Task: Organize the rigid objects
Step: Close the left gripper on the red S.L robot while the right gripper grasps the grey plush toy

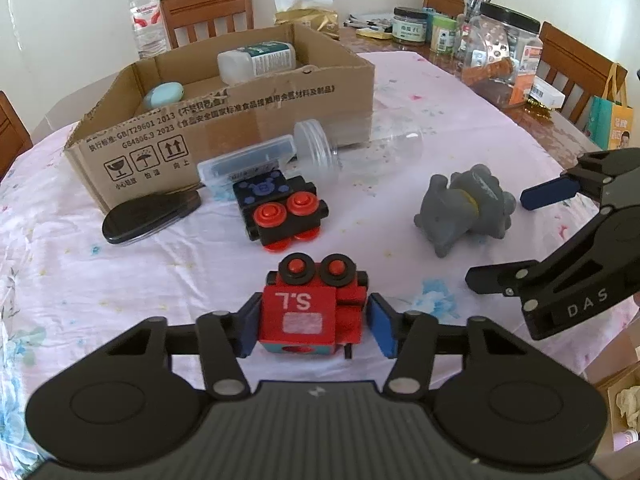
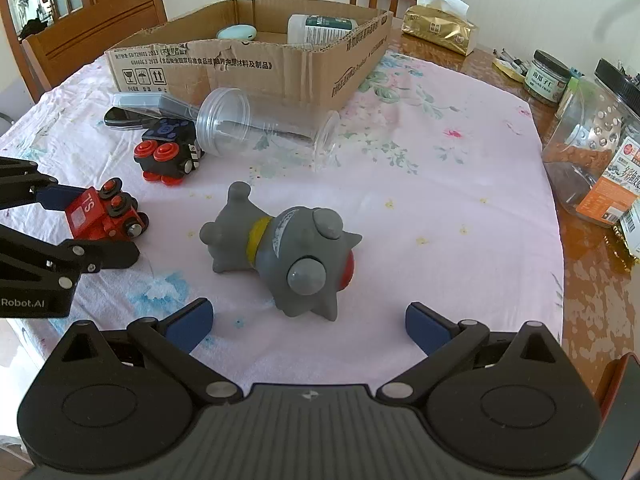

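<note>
- We count two toy train blocks. The red toy locomotive (image 1: 312, 312) lies on its side on the tablecloth (image 1: 400, 92), near the front edge of the table, between the blue pads (image 1: 382, 330) of the left gripper (image 1: 314, 326).
- The red one has a white "S.L" mark and a pale rectangle on its upper face, two black wheels with red hubs pointing up, and a turquoise face with a round hole toward the camera.
- The left gripper is clamped on the red toy locomotive; both pads touch its sides.
- The second one, a black toy train block (image 1: 282, 210) with red wheels and a blue bear mark, lies just behind it, apart from it.
- We see one gray rubber toy animal (image 2: 280, 250) with a yellow collar, lying on its side in front of the right gripper (image 2: 310, 326).
- The right gripper has its fingers wide apart, and nothing is between them.
- We see one clear plastic jar (image 2: 268, 126) on its side, one clear flat case (image 1: 244, 160) and one black glasses case (image 1: 148, 216), all beside the cardboard box (image 1: 224, 120).
- In the cardboard box we count two things: one white bottle (image 1: 256, 60) lying down and one pale blue oval object (image 1: 163, 94).
- Behind the box stands one water bottle (image 1: 147, 16).
</note>
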Demonstrator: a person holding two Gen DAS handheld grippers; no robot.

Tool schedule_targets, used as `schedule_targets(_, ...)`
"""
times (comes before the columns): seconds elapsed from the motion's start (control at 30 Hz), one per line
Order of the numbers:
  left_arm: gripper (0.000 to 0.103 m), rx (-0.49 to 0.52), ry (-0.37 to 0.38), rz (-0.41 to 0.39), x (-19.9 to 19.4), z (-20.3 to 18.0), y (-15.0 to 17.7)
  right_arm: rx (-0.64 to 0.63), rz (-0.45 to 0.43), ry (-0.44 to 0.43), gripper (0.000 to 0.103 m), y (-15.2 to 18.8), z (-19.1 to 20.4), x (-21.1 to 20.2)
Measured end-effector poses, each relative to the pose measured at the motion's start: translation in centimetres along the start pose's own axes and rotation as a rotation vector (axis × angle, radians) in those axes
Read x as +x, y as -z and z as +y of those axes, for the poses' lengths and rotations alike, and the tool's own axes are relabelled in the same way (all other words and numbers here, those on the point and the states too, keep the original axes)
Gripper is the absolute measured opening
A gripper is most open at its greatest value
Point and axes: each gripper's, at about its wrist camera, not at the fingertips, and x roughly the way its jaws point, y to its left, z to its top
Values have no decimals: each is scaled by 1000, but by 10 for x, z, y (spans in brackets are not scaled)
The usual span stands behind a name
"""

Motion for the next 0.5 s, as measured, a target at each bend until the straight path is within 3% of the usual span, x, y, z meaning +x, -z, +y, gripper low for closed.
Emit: schedule_targets(0.5,51,17,9,4,-1,9,1,42,47,3,103,-13,5,6)
